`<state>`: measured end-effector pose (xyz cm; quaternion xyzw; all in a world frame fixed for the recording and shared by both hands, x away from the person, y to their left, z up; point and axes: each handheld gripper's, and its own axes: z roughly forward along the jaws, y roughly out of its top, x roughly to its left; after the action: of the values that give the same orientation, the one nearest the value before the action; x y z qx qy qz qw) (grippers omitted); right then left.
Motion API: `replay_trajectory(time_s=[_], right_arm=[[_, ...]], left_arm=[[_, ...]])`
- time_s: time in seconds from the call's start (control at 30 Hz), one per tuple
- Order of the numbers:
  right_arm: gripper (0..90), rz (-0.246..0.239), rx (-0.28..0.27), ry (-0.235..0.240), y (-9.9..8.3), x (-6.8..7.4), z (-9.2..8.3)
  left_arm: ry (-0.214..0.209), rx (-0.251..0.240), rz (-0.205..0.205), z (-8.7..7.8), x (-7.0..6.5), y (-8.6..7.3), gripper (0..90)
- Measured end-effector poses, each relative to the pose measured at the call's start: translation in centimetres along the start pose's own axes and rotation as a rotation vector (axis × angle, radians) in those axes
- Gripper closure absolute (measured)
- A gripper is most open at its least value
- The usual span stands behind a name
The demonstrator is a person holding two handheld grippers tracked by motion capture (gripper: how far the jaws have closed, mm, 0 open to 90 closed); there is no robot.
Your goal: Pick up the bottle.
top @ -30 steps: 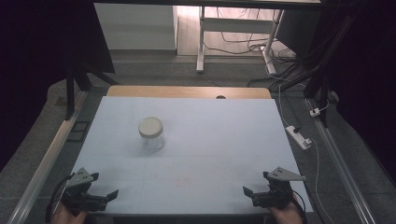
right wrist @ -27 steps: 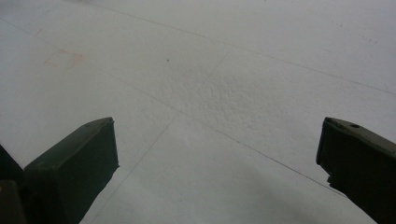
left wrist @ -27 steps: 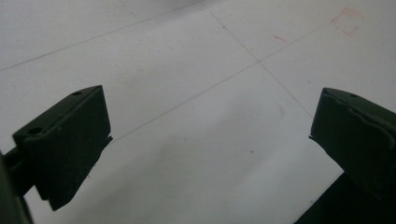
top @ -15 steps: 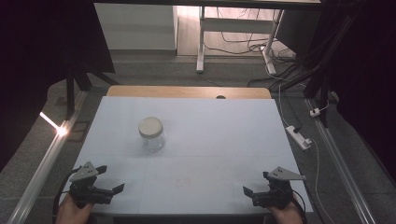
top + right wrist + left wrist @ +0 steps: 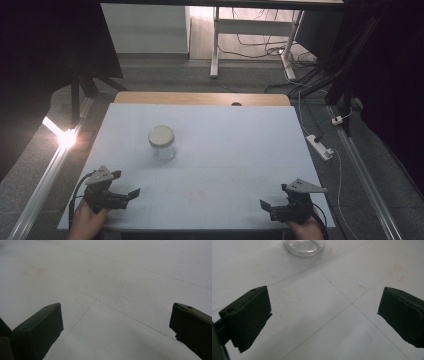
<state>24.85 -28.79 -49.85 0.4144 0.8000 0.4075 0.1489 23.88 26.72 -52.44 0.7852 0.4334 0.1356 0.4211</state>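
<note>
Standing upright: jar (image 5: 162,143), lid on, left-centre of table (image 5: 240,145), alone
Left gripper (image 5: 122,195): fingers spread, empty, nearest jar
Right gripper (image 5: 272,207): fingers spread, empty, well apart
Risk: smooth glass likely slips or tips under an off-centre pinch
Room: open all round; near edge close behind both grippers

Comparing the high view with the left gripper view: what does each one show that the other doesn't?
High view alone: the jar's pale lid, the whole white table, the right gripper at its near right corner, the floor and cables beyond. Left gripper view alone: the left gripper's jaws wide apart up close, faint red marks on the surface. Both share the glass jar, the left gripper and the table surface.
</note>
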Motion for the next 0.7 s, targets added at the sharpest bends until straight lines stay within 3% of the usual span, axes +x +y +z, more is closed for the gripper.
replay_trajectory(time_s=[0.23,0.4,0.7], right_arm=[[0.0,-0.003,0.004,0.0,0.0,0.1,0.0],[0.0,-0.008,0.005,-0.001,0.0,0.1,0.0],[0.0,-0.01,0.006,-0.002,0.0,0.1,0.1]], left_arm=[[-0.009,0.007,-0.006,1.5,0.4,1.4,0.0],[0.018,0.017,0.022,2.6,0.7,2.4,0.0],[0.038,0.034,0.029,4.6,1.4,3.9,0.0]])
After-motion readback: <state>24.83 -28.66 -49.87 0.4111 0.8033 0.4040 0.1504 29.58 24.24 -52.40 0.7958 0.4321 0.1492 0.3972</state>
